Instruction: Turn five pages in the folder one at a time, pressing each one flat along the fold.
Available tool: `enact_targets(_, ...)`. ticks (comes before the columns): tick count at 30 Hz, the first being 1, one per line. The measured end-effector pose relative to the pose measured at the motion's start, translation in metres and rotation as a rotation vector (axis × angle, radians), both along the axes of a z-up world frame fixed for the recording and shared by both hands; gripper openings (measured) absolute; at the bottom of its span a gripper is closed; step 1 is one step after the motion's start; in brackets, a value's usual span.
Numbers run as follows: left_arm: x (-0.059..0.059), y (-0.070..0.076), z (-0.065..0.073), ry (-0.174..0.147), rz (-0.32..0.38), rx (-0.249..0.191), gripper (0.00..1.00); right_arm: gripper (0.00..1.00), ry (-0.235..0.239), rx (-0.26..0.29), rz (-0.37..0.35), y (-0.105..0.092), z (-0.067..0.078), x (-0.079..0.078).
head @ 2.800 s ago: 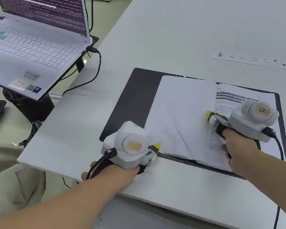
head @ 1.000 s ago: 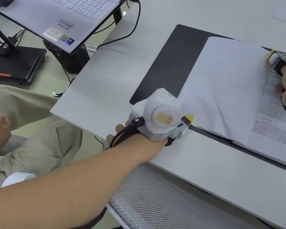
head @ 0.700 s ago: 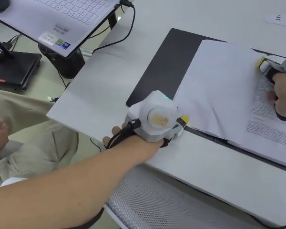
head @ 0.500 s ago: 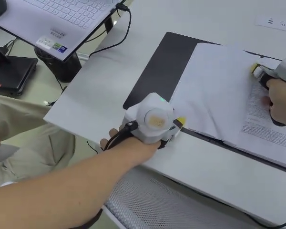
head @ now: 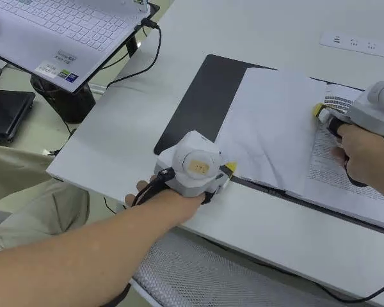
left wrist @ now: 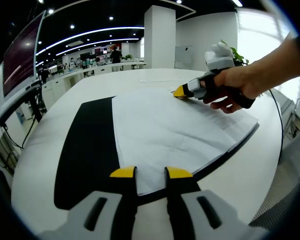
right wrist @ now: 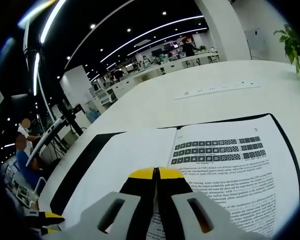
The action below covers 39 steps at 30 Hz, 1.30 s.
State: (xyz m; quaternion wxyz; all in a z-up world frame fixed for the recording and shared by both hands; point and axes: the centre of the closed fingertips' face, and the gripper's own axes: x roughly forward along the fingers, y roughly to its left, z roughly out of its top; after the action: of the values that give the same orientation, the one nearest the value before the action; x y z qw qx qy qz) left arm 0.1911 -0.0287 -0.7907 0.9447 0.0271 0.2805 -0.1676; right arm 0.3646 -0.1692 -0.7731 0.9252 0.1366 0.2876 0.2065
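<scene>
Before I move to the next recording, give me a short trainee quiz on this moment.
1. True or false: the right claw has its yellow tips pressed together.
2. Where does the left claw sit? A) at the near edge of the folder B) on the laptop C) on the printed page
3. What colour is the folder's bare cover?
Key: 1 true; 2 A; 3 black.

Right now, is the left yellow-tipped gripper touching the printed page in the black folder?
Apart. In the head view the left gripper sits at the near edge of the blank white sheet, which lies between it and the printed page.
</scene>
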Motion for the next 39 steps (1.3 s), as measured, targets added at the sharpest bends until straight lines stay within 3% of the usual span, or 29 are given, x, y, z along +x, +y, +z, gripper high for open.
enact_targets(4,0.000,0.000,0.000,0.000,-0.001,0.000,0.21,0.00,0.013,0.013,-0.003,-0.001,-0.002,-0.004)
enact_targets(12,0.000,0.001,0.000,-0.001,-0.003,0.001,0.20,0.00,0.027,0.031,0.011,0.002,0.006,-0.038)
enact_targets(23,0.001,0.001,0.000,-0.004,-0.003,-0.001,0.20,0.00,0.047,0.042,0.015,0.001,0.008,-0.064)
enact_targets(39,0.002,0.001,0.000,-0.009,0.002,-0.007,0.20,0.00,0.075,0.046,0.032,-0.002,0.000,-0.115)
